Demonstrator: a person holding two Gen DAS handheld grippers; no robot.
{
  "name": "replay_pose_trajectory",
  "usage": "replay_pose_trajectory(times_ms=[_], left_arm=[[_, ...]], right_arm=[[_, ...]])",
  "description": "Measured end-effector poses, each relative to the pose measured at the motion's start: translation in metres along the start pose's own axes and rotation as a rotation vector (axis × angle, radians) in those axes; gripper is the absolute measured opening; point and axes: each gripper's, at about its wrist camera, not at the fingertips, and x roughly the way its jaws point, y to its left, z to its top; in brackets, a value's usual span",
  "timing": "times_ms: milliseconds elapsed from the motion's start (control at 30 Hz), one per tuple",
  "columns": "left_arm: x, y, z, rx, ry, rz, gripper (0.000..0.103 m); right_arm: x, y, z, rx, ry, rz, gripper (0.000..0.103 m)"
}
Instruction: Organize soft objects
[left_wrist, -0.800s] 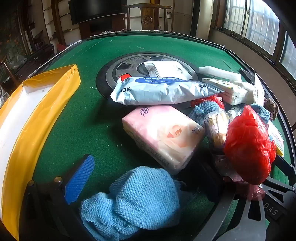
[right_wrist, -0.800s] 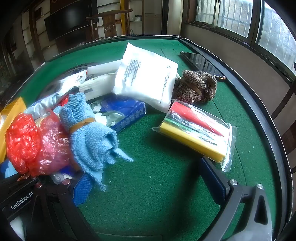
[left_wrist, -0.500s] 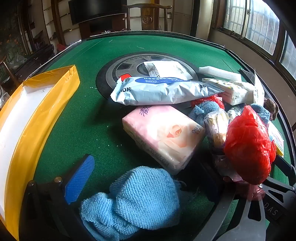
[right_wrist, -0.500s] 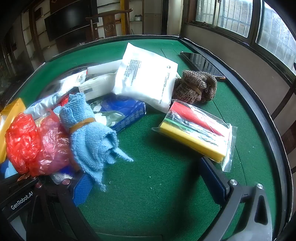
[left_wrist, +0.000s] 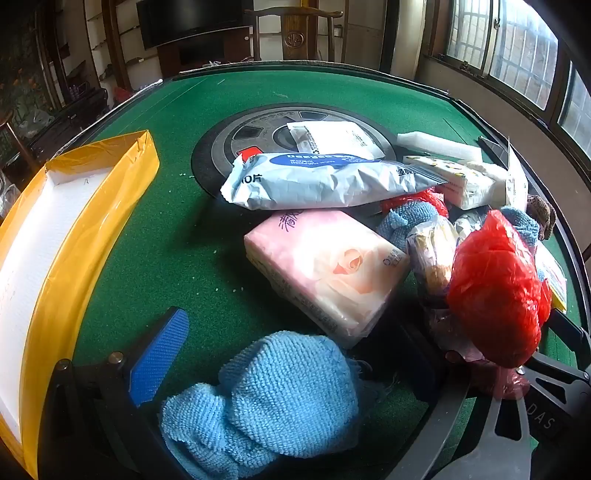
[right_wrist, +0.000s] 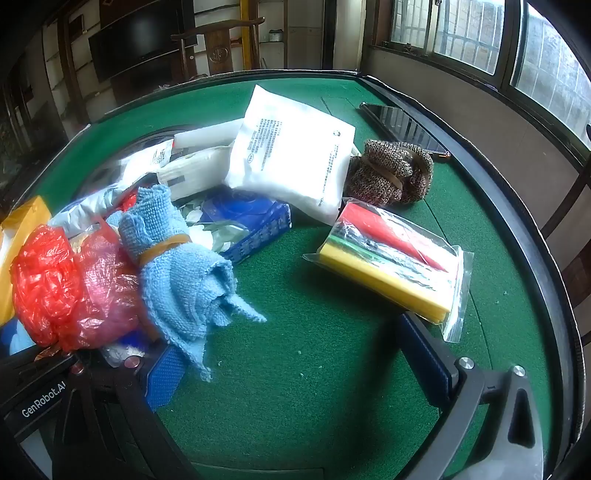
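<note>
In the left wrist view my left gripper (left_wrist: 288, 354) stands open, and a crumpled blue towel (left_wrist: 280, 398) lies loose between its fingers on the green table (left_wrist: 177, 236). Just beyond are a pink tissue pack (left_wrist: 325, 269), a blue-white wipes pack (left_wrist: 314, 181) and a red plastic bag (left_wrist: 495, 291). In the right wrist view my right gripper (right_wrist: 295, 365) is open over bare felt. A blue towel tied with a rubber band (right_wrist: 177, 269) drapes over its left finger's tip. A bagged sponge pack (right_wrist: 391, 266) lies by the right finger.
A long yellow tray with a white floor (left_wrist: 74, 240) lies at the left. Further back are a white pouch (right_wrist: 291, 155), a brown knitted cloth (right_wrist: 391, 173), a blue basket (right_wrist: 247, 221) and red bags (right_wrist: 44, 284). A phone (right_wrist: 402, 122) rests near the table's raised rim.
</note>
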Motion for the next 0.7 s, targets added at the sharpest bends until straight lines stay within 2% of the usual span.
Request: replay_pose_trajectory(times_ms=[700], left_arm=[[-0.0002,0.0001,-0.0002,0.006,0.001,-0.003,0.103]], right_arm=[[0.0002,0.0003,0.0003,-0.017,0.001,0.014,0.102]])
